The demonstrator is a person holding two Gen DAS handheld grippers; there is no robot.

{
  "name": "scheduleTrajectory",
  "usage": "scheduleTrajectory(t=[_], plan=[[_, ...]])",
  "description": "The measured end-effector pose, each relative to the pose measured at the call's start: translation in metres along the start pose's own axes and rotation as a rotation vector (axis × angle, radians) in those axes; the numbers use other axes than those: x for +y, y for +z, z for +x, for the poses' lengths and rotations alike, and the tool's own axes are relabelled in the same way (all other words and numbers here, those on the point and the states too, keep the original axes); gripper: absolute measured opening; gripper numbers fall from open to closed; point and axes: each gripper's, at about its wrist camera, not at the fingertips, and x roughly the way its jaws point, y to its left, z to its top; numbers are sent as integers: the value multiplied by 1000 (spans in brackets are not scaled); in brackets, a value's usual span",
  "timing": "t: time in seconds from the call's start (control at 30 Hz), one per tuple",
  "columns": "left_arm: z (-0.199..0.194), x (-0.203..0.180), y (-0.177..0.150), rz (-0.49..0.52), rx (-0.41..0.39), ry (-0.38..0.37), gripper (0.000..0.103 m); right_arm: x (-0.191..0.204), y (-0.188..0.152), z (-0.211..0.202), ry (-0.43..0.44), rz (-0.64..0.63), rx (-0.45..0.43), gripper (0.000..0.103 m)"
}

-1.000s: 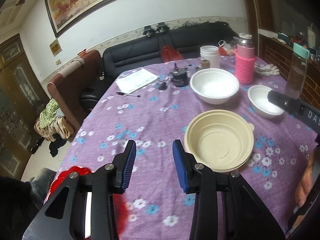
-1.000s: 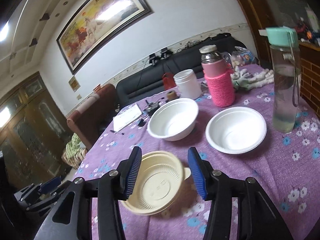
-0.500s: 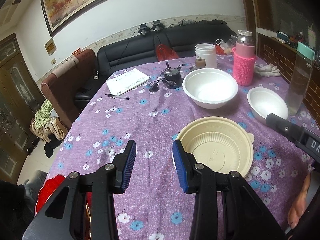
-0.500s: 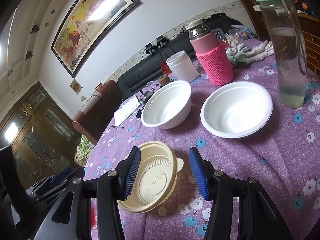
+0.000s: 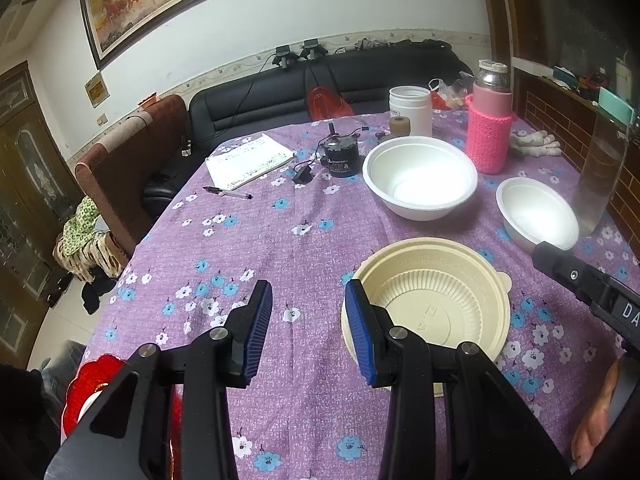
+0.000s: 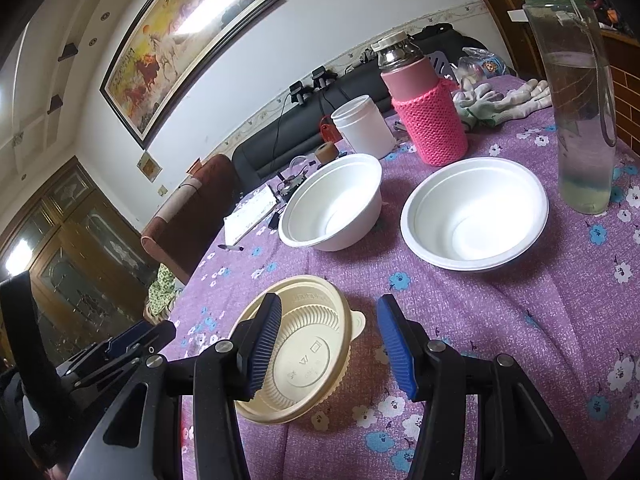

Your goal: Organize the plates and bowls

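A beige ribbed plastic bowl (image 5: 432,304) (image 6: 304,356) sits near the front of the purple flowered tablecloth (image 5: 280,240). Behind it stand a large white foam bowl (image 5: 420,178) (image 6: 332,204) and a smaller white foam bowl (image 5: 536,212) (image 6: 476,216). My left gripper (image 5: 308,328) is open and empty, its right finger just at the beige bowl's left rim. My right gripper (image 6: 330,344) is open too. Its left finger hangs over the bowl's inside, and the bowl's right rim and tab show between its fingers without the pads pressing. A red plate (image 5: 92,380) peeks out at the lower left.
A pink-sleeved flask (image 5: 490,120), a tall water bottle (image 6: 580,92), a white jar (image 5: 410,108), gloves (image 6: 508,98), a notebook (image 5: 250,160), a pen (image 5: 228,192) and a small black motor (image 5: 340,158) crowd the far half. A chair and a sofa stand beyond the table.
Both grippers have sunk and drawn closer to the beige bowl. The right one has tilted a little. Neither pair of jaws has changed its width.
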Motion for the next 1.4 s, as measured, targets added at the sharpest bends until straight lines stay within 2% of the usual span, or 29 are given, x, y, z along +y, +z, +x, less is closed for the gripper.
scheduleTrajectory(t=[1.4], plan=[[4,0,3,-5,2,-12,36,-4,-4,10,-19,-4,24,53]])
